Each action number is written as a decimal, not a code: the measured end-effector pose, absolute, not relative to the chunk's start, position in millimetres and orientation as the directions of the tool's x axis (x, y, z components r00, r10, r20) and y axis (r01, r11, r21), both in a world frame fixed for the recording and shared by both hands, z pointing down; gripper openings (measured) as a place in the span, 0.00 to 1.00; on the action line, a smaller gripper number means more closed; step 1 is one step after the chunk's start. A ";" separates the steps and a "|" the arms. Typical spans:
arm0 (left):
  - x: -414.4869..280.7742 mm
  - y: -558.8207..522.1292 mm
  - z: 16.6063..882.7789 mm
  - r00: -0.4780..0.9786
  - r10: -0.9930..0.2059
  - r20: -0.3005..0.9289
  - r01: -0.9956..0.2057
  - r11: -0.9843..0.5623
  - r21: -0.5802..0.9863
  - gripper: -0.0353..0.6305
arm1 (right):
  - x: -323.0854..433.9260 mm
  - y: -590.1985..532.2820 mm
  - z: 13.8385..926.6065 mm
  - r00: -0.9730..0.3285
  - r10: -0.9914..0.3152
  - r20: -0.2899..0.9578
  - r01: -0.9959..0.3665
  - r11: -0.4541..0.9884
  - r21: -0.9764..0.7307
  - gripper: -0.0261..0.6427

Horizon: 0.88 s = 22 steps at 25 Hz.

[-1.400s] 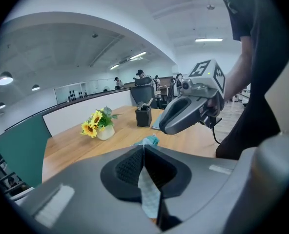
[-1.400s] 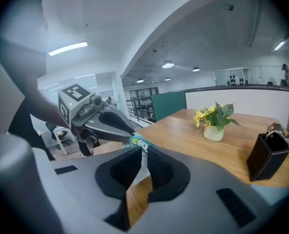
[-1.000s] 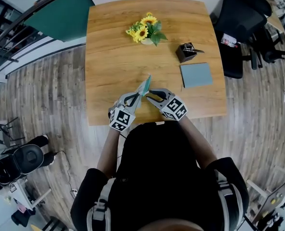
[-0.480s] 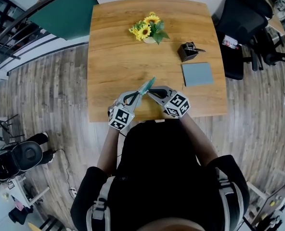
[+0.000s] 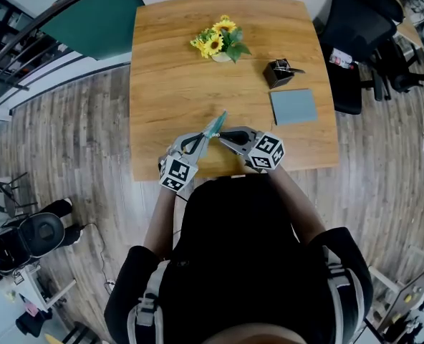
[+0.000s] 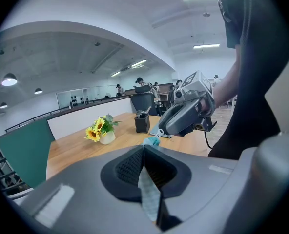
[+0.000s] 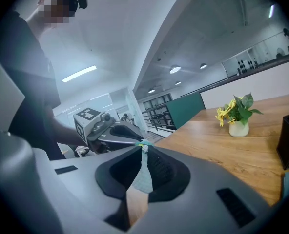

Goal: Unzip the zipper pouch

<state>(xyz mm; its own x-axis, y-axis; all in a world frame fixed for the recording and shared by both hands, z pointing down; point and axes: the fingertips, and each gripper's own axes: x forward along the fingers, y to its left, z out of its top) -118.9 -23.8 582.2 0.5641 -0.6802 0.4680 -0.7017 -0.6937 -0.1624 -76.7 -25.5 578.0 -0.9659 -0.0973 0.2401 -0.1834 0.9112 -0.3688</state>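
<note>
While above the table [image 5: 169,63] edge, left claw [image 5: 209,137] and right claw [image 5: 223,135] both clamped on the teal zipper pouch [image 5: 217,124].

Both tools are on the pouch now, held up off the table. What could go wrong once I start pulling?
1. The right tool seems clamped on zipper pouch fabric, not clearly on the pull alone, so pulling may only stretch the pouch.
2. The left tool pinches a thin edge of fabric, which could slip out.
3. Both tools' tips sit almost touching above the table and might knock each other.
</note>
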 end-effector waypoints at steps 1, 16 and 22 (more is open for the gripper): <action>-118.8 -24.2 582.3 0.566 -0.679 0.468 -0.700 -0.696 -0.163 0.07 | -77.8 -25.5 577.1 -0.968 -0.093 0.233 -0.178 0.910 -0.375 0.10; -111.8 -20.7 584.0 0.593 -0.652 0.472 -0.669 -0.725 -0.162 0.07 | -81.3 -32.4 584.5 -0.956 -0.141 0.256 -0.234 0.894 -0.381 0.05; -101.2 -17.0 585.0 0.611 -0.630 0.479 -0.641 -0.749 -0.168 0.07 | -73.2 -40.5 592.8 -0.931 -0.209 0.299 -0.314 0.876 -0.365 0.05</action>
<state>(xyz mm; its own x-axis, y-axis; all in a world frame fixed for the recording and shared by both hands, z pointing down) -101.2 -17.0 585.0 0.6115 -0.6299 0.4789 -0.6406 -0.7494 -0.1676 -73.2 -40.5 592.8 -0.9311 -0.2094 0.2986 -0.3142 0.8763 -0.3652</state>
